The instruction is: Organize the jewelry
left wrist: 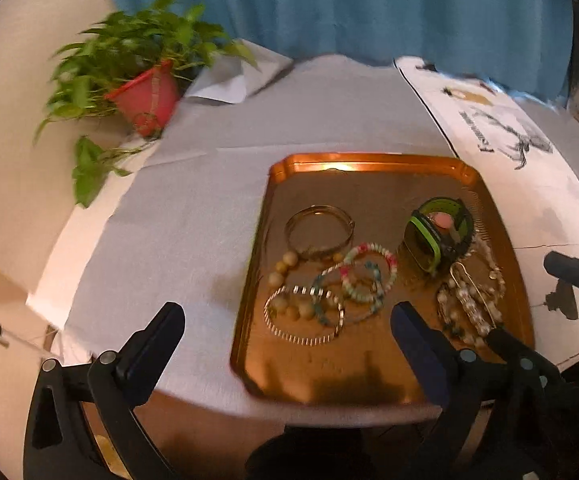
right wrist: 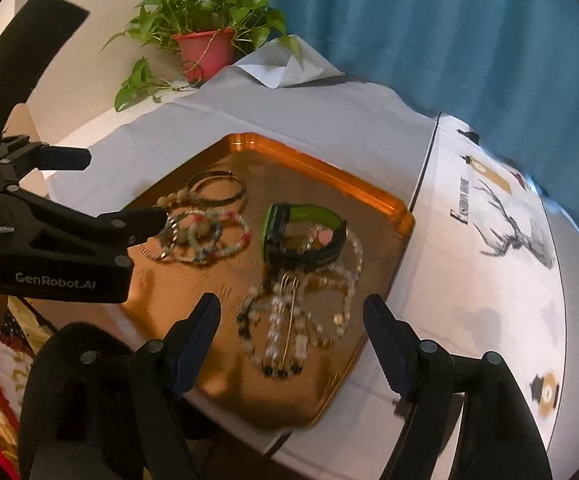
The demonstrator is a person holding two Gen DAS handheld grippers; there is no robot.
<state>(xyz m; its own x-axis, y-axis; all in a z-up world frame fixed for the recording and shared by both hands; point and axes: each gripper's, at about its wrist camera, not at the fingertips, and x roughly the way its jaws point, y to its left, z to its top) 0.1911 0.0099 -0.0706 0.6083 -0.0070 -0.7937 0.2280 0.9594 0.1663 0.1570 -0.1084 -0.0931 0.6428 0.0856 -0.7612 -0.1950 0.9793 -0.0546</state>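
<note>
A copper tray (left wrist: 369, 162) (right wrist: 321, 168) on the grey cloth holds jewelry. At its left lie a gold bangle (left wrist: 319, 230) (right wrist: 217, 188), beaded bracelets (left wrist: 365, 276) (right wrist: 209, 236) and a silver chain bracelet (left wrist: 305, 316). At its right are a green and black watch (left wrist: 439, 232) (right wrist: 305, 236) and a tangle of pearl necklaces (left wrist: 471, 300) (right wrist: 301, 312). My left gripper (left wrist: 285, 328) is open and empty above the tray's near left side. My right gripper (right wrist: 291, 320) is open and empty over the pearl tangle.
A potted plant in a red pot (left wrist: 149, 96) (right wrist: 207, 52) stands at the back left. A white printed cloth (left wrist: 529, 160) (right wrist: 489, 240) lies right of the tray. A blue curtain (left wrist: 349, 4) hangs behind. The table edge is close below the tray.
</note>
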